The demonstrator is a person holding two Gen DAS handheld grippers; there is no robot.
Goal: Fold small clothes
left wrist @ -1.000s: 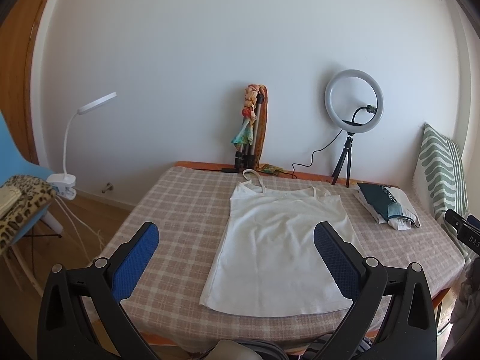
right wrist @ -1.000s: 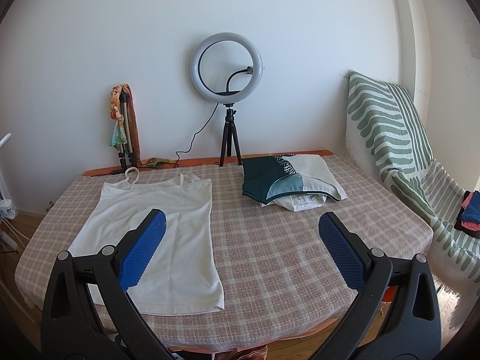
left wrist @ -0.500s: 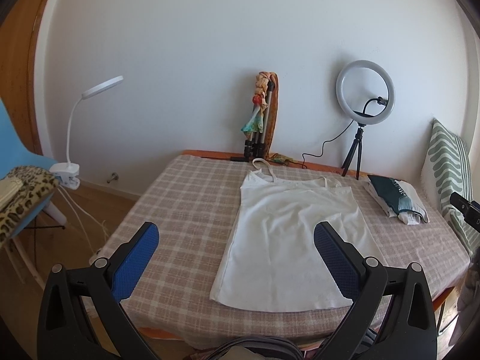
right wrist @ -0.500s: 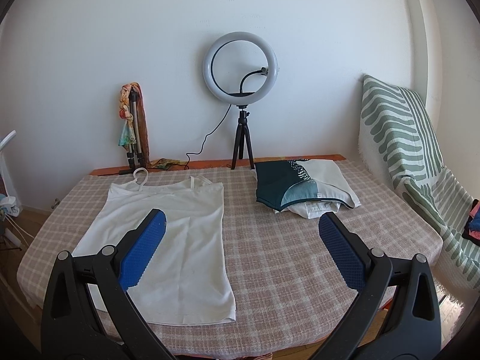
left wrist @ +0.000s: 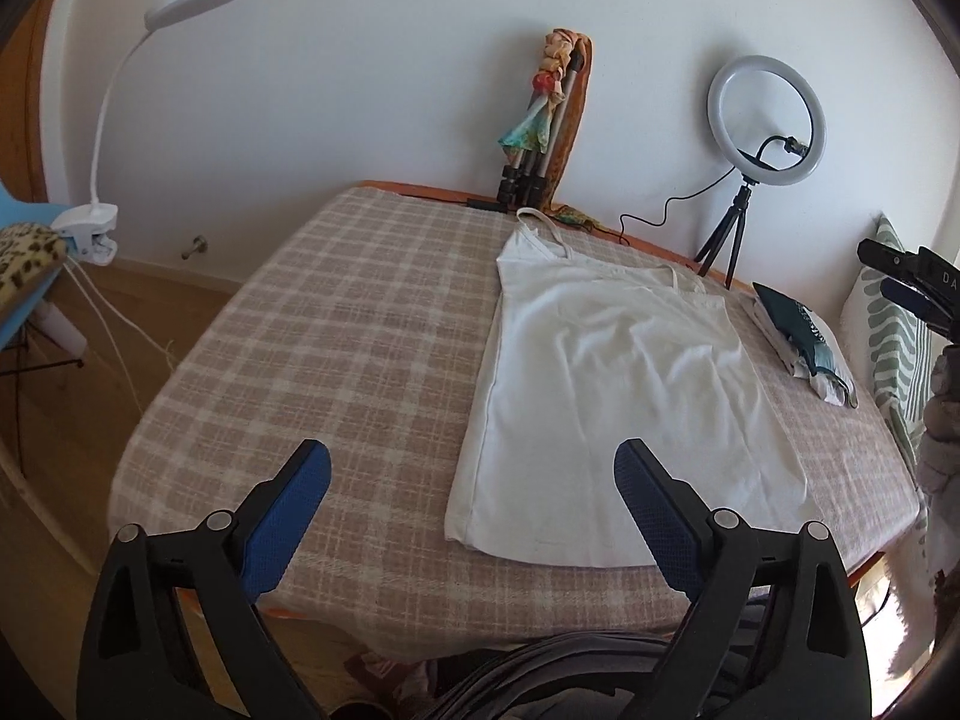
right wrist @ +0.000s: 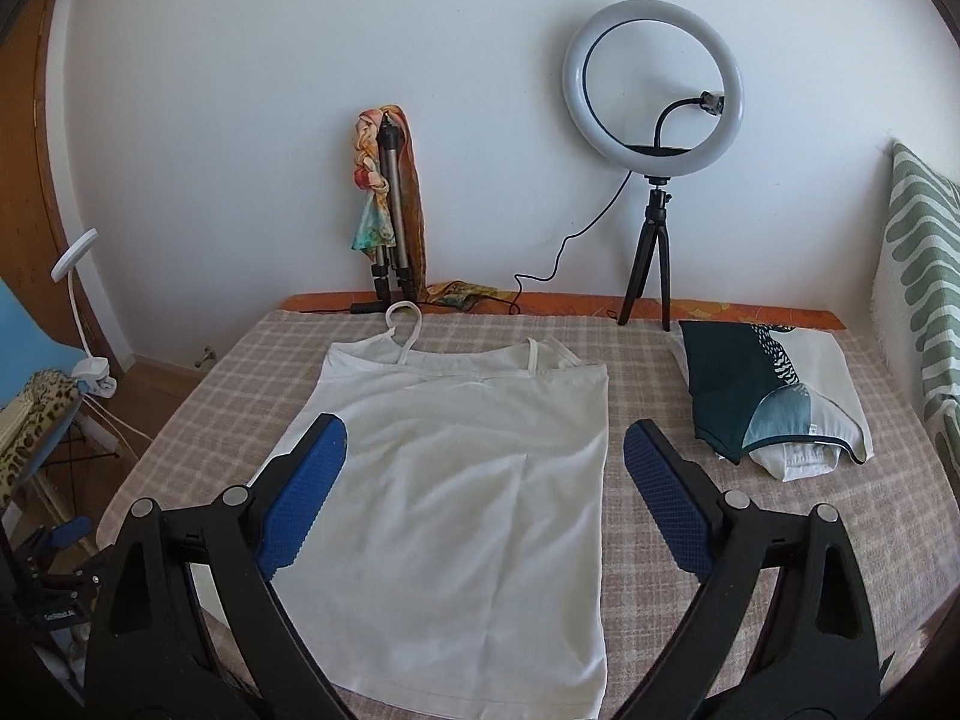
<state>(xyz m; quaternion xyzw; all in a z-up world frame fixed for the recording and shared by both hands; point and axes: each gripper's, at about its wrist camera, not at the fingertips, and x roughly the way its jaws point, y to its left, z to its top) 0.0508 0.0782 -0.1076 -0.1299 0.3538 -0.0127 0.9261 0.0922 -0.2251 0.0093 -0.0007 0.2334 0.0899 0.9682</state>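
Note:
A white strappy top (left wrist: pixel 612 384) lies flat on the checked tablecloth (left wrist: pixel 360 348), straps toward the wall; it also shows in the right wrist view (right wrist: pixel 468 480). My left gripper (left wrist: pixel 474 480) is open and empty, above the table's near edge by the top's lower left corner. My right gripper (right wrist: pixel 486 456) is open and empty, hovering over the middle of the top. The right gripper also shows at the right edge of the left wrist view (left wrist: pixel 912 288).
A pile of folded clothes (right wrist: pixel 774 396) lies at the right of the table. A ring light on a tripod (right wrist: pixel 654 138) and a folded tripod with scarves (right wrist: pixel 390 204) stand by the wall. A clip lamp (left wrist: pixel 120 120) and a chair are at the left. A striped cushion (right wrist: pixel 924 276) is at the right.
Both grippers have moved forward and lower toward the table. The right gripper has shifted left, from over bare cloth to over the white top. The top has not moved.

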